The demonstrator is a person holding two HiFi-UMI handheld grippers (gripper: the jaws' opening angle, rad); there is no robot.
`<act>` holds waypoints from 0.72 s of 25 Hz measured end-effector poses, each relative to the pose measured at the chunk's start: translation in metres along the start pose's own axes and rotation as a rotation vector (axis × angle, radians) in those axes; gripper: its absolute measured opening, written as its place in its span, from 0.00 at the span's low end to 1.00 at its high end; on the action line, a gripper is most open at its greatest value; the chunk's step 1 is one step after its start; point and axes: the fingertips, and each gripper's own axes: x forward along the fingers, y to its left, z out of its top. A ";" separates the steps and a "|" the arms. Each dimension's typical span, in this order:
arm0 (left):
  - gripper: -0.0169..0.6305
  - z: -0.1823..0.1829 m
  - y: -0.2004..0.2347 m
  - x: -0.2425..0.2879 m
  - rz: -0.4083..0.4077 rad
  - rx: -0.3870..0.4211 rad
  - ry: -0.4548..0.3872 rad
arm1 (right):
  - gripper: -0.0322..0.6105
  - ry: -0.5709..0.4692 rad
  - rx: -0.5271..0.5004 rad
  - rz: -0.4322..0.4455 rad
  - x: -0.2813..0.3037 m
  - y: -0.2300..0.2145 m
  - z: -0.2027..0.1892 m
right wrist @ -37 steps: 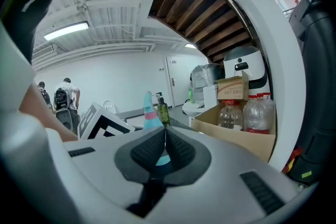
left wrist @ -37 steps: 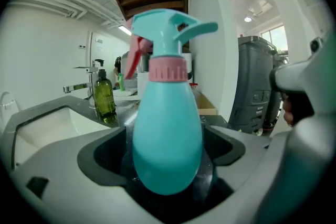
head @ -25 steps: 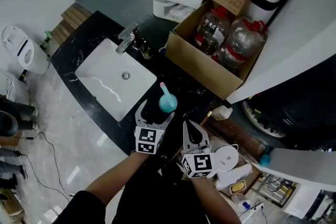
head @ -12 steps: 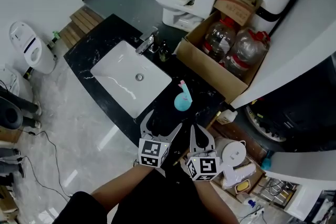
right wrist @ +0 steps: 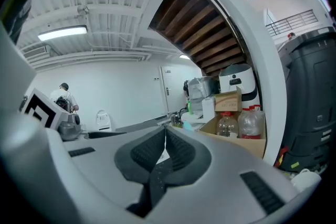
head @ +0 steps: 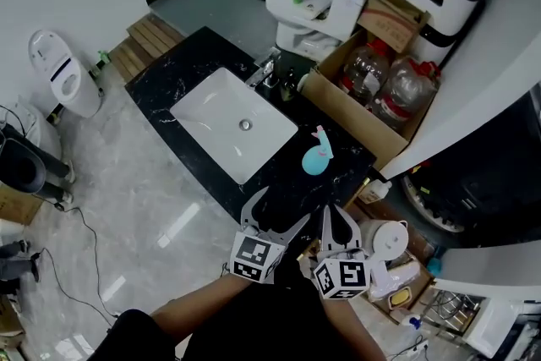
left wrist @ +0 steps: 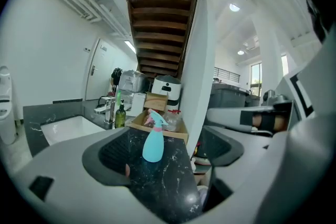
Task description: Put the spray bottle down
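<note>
On the black marble table (head: pixel 182 68), the blue spray bottle (head: pixel 317 158) stands upright between the white sink (head: pixel 228 118) and the cardboard box (head: pixel 351 110), touching neither gripper. The left hand-held gripper (head: pixel 276 211) has its jaws spread wide and holds nothing. The right hand-held gripper (head: pixel 337 220) has its jaws pressed together, empty.

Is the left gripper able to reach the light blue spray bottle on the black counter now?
Probably yes. The left gripper is open, and the light blue spray bottle stands upright straight ahead, nothing between them.
</note>
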 end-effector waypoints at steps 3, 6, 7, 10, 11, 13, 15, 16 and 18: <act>0.63 0.006 0.000 -0.019 -0.015 -0.007 0.006 | 0.07 -0.016 -0.038 0.028 -0.002 0.021 0.008; 0.37 0.013 0.005 -0.039 0.009 0.009 -0.005 | 0.07 -0.024 -0.054 0.044 -0.004 0.038 0.012; 0.31 0.016 0.007 -0.046 0.014 0.013 -0.014 | 0.07 -0.026 -0.057 0.046 -0.005 0.043 0.014; 0.20 0.028 0.011 -0.067 0.026 0.012 -0.037 | 0.07 -0.037 -0.066 0.044 -0.010 0.055 0.018; 0.15 0.032 0.012 -0.073 0.024 0.007 -0.048 | 0.07 -0.040 -0.070 0.040 -0.012 0.059 0.018; 0.09 0.041 0.012 -0.086 0.015 -0.006 -0.077 | 0.07 -0.037 -0.075 0.027 -0.015 0.065 0.015; 0.07 0.046 0.013 -0.096 0.010 -0.012 -0.099 | 0.07 -0.027 -0.066 0.023 -0.018 0.072 0.011; 0.06 0.047 0.013 -0.100 0.004 -0.013 -0.108 | 0.07 -0.024 -0.061 0.025 -0.021 0.078 0.010; 0.05 0.049 0.015 -0.107 -0.004 -0.009 -0.136 | 0.07 -0.023 -0.062 0.025 -0.025 0.088 0.010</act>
